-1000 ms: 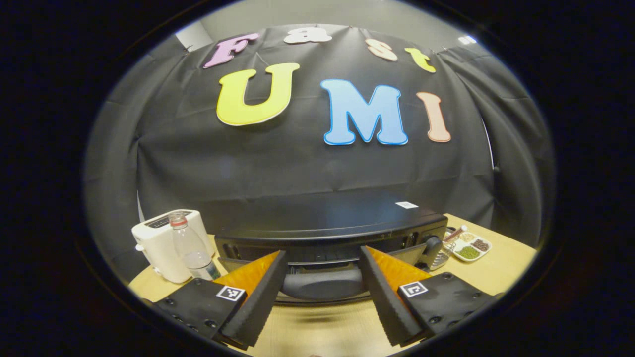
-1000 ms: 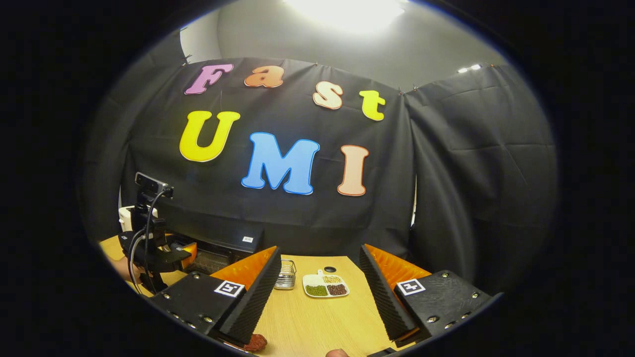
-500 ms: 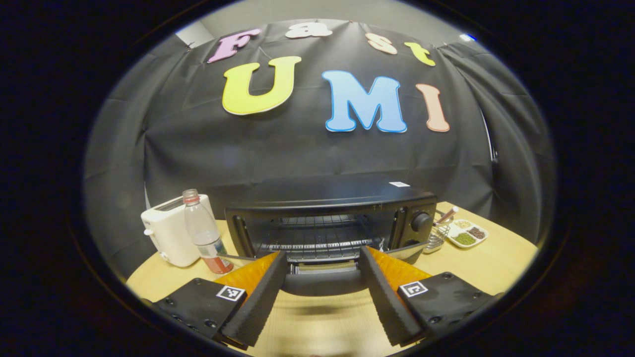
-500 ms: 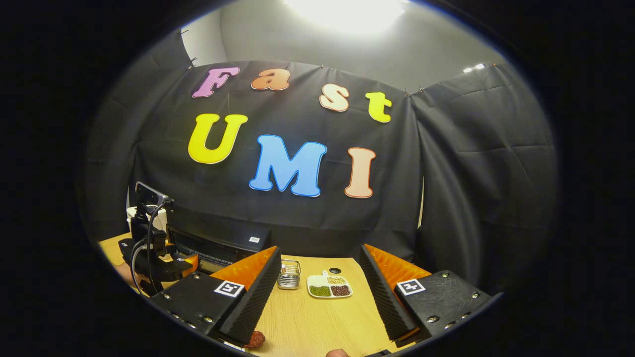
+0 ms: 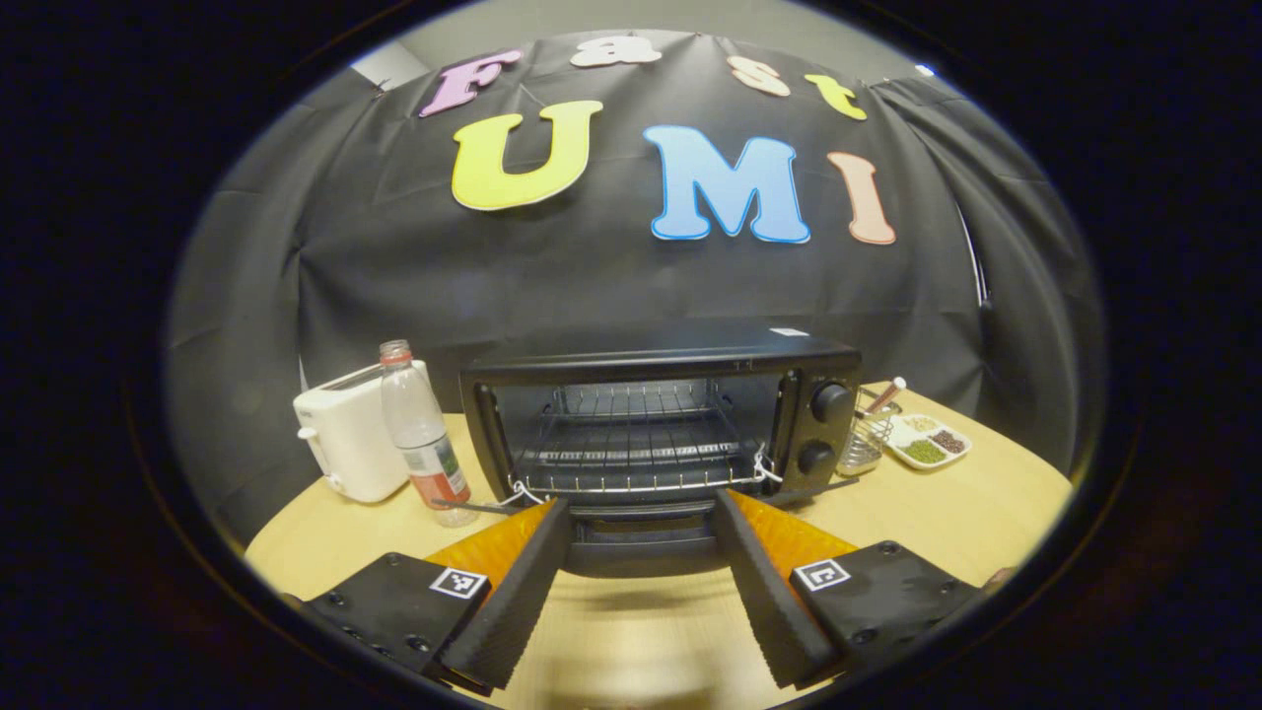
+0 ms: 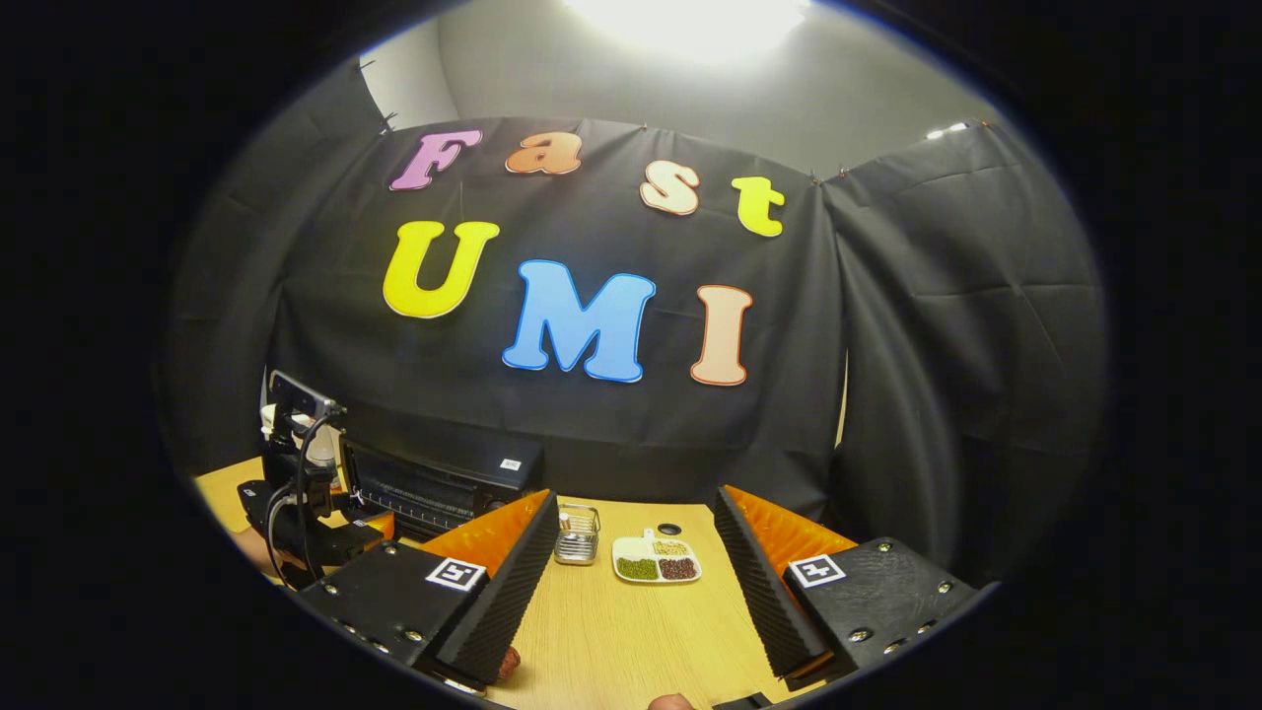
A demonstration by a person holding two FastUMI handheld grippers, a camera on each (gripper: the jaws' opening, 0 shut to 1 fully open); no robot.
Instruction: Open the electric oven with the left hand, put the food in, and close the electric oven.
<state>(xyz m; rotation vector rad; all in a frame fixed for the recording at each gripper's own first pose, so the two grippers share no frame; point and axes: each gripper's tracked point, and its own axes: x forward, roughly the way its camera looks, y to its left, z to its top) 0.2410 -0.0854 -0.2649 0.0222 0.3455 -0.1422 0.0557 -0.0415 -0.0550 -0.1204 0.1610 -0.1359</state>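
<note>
Left claw (image 5: 639, 582) level, spread wide before the oven (image 5: 656, 419), its door handle (image 5: 639, 549) between but untouched by the ridged fingers. Door down, wire rack (image 5: 636, 463) exposed. Right claw (image 6: 631, 592) spread, empty, over the wooden table (image 6: 631, 641); reddish food (image 6: 510, 661) beside its left finger.

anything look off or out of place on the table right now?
Nothing stands out. The oven door hangs open, as the task needs, with its wire rack level inside. The bottle and toaster stand upright beside it, and the divided dish shows no spill.
</note>
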